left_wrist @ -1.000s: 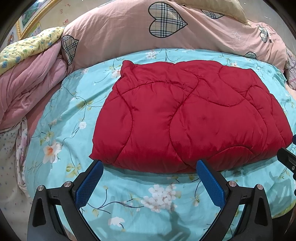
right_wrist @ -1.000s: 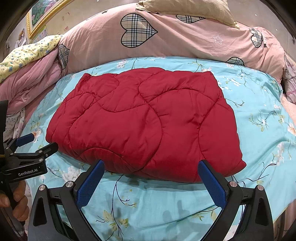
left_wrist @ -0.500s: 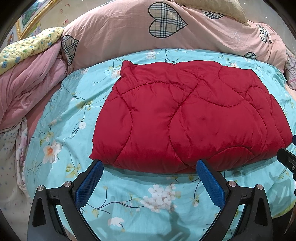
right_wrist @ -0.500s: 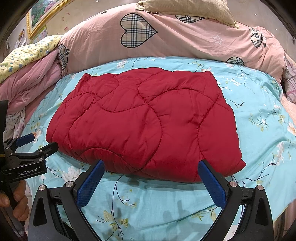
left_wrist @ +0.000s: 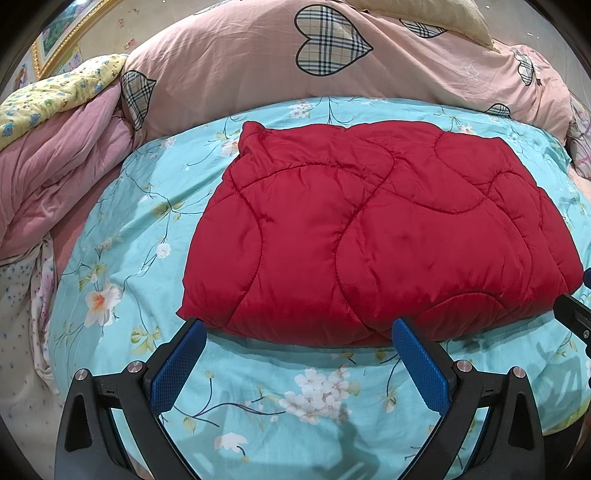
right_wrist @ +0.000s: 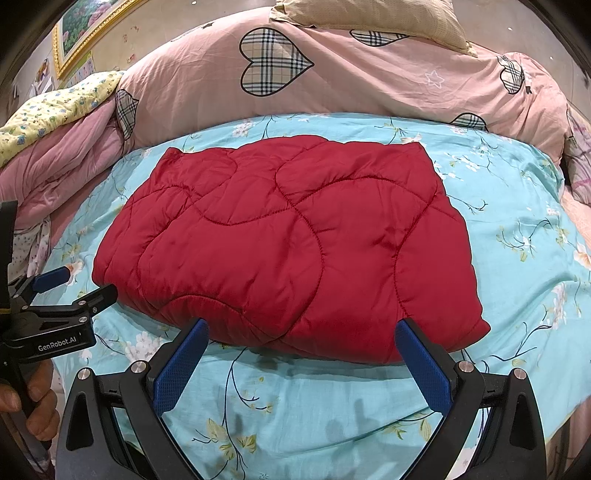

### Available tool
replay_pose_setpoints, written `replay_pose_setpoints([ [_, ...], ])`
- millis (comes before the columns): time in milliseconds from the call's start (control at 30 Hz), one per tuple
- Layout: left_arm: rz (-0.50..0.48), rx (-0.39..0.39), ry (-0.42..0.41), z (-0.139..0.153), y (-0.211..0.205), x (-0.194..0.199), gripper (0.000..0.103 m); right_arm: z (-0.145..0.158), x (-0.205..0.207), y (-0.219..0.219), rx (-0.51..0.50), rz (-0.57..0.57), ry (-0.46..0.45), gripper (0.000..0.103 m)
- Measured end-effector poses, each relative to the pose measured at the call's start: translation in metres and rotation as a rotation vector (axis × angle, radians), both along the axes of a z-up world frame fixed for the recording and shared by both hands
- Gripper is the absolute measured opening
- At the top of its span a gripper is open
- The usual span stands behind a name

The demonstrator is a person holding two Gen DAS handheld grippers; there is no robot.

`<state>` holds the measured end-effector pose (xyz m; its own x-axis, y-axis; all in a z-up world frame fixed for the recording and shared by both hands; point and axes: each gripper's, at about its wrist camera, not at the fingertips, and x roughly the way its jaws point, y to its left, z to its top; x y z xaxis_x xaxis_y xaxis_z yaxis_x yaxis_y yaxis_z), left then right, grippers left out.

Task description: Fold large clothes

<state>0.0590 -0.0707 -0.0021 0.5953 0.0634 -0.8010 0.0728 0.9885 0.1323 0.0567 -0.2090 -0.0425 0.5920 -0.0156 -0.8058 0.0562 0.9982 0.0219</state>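
Observation:
A red quilted garment lies folded into a thick rectangle on the turquoise floral bedsheet. My left gripper stands open just in front of the garment's near edge, toward its left half, with nothing between the blue pads. My right gripper is open too, in front of the near edge toward the right half, empty. In the right wrist view the left gripper shows at the left edge, held by a hand.
A pink duvet with plaid hearts is heaped behind the garment. Pink and yellow floral bedding is piled at the left. A beige pillow lies at the back, and a framed picture hangs upper left.

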Motion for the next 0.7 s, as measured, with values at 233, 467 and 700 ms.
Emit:
replay_pose_setpoints([
  [233,-0.008,0.000,-0.003,0.0006,0.0011,0.0016,0.102,0.0034,0.0009,-0.0015,0.006,-0.009,-0.003,0.102],
  [467,-0.006,-0.024,0.012,-0.0011,0.0046,0.0058,0.102,0.0026,0.0011,-0.0006,0.007,-0.013,-0.004,0.102],
  [700,-0.034,-0.023,-0.008,0.0007,0.0002,0.0047,0.102,0.0014,0.0027,-0.0001,0.011,-0.014,-0.003,0.102],
])
